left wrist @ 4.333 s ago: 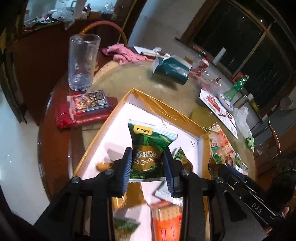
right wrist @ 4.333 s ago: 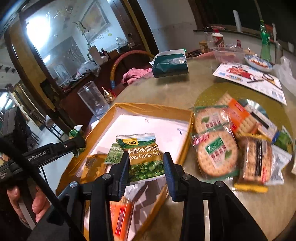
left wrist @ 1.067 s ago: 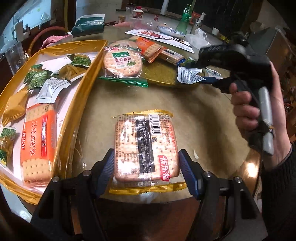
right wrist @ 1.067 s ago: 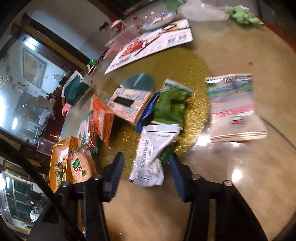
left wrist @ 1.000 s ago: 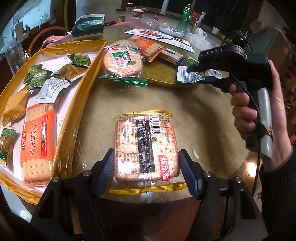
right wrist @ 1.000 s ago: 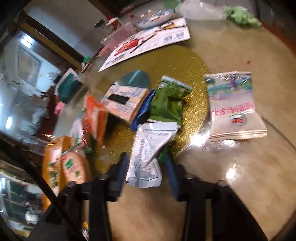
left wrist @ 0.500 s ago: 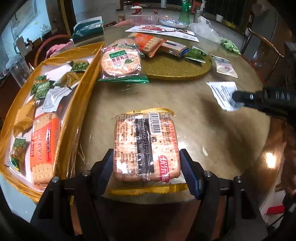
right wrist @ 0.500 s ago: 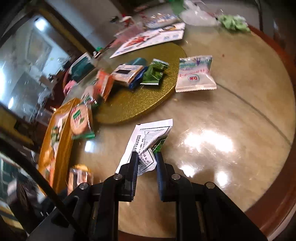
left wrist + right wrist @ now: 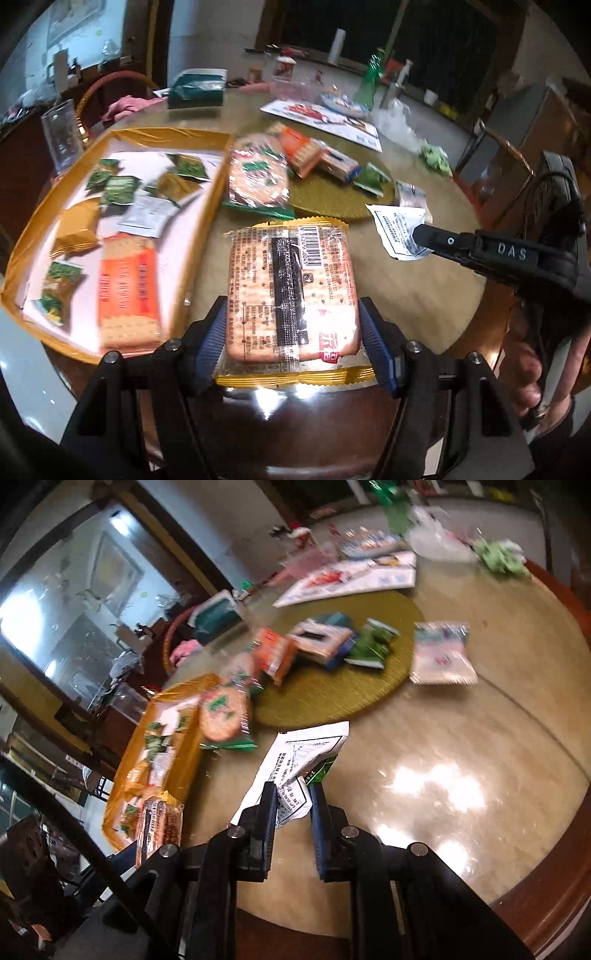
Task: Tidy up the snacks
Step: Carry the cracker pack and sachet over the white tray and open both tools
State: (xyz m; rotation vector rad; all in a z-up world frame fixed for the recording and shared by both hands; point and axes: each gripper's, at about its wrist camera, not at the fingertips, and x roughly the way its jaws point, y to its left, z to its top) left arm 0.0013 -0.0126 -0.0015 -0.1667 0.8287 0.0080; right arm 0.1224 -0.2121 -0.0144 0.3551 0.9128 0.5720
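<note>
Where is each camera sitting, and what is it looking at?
Left wrist view: sits on the left gripper, looking along its fingers at the cracker pack it grips, the gold tray beyond; the person's right hand shows.
Right wrist view: sits on the right gripper, looking over the round table; it pinches a white sachet; no hand shows.
Both views share: the white sachet, cracker pack, gold tray and the round biscuit pack.

Orange cracker pkt (image 9: 292, 295) w/ black stripe, white printed sachet (image 9: 295, 768), gold tray (image 9: 199, 229), blue pads (image 9: 212, 338)
</note>
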